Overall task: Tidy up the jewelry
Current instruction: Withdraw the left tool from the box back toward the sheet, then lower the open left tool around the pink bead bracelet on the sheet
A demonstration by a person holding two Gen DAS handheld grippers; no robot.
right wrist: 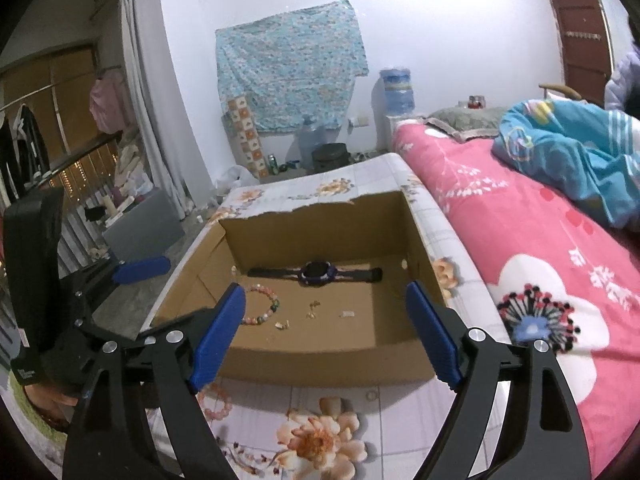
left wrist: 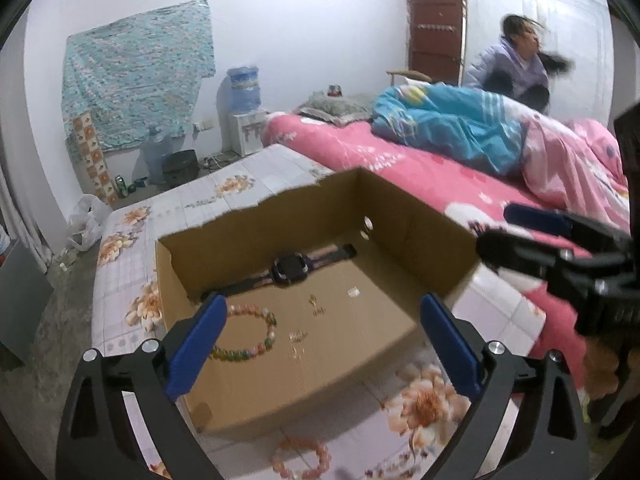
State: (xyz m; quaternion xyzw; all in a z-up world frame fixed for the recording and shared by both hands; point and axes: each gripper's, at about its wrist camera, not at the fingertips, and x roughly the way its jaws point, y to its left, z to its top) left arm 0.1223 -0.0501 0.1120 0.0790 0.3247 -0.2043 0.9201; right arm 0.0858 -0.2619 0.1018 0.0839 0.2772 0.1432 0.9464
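An open cardboard box [left wrist: 400, 208] [right wrist: 320, 236] sits on the flower-patterned table [left wrist: 240, 184] [right wrist: 320, 436]. Inside lie a dark watch [left wrist: 290, 268] [right wrist: 316, 273], a coloured bead bracelet [left wrist: 270, 336] [right wrist: 276, 306] and several small gold pieces [left wrist: 316, 306] [right wrist: 312, 308]. A pink bead bracelet [left wrist: 302, 458] [right wrist: 218, 402] lies on the table in front of the box. My left gripper [left wrist: 323, 308] is open over the box's near edge, with nothing between its pads. My right gripper [right wrist: 325, 296] is also open and empty, and shows at the right edge of the left wrist view [left wrist: 516, 232].
A bed with a pink sheet [left wrist: 400, 160] [right wrist: 520, 240] and a blue quilt [left wrist: 448, 124] runs along the table's right side. A person [left wrist: 516, 60] stands behind it. A water dispenser [left wrist: 244, 88] and bottles stand by the far wall. Bare floor [left wrist: 60, 320] lies to the left.
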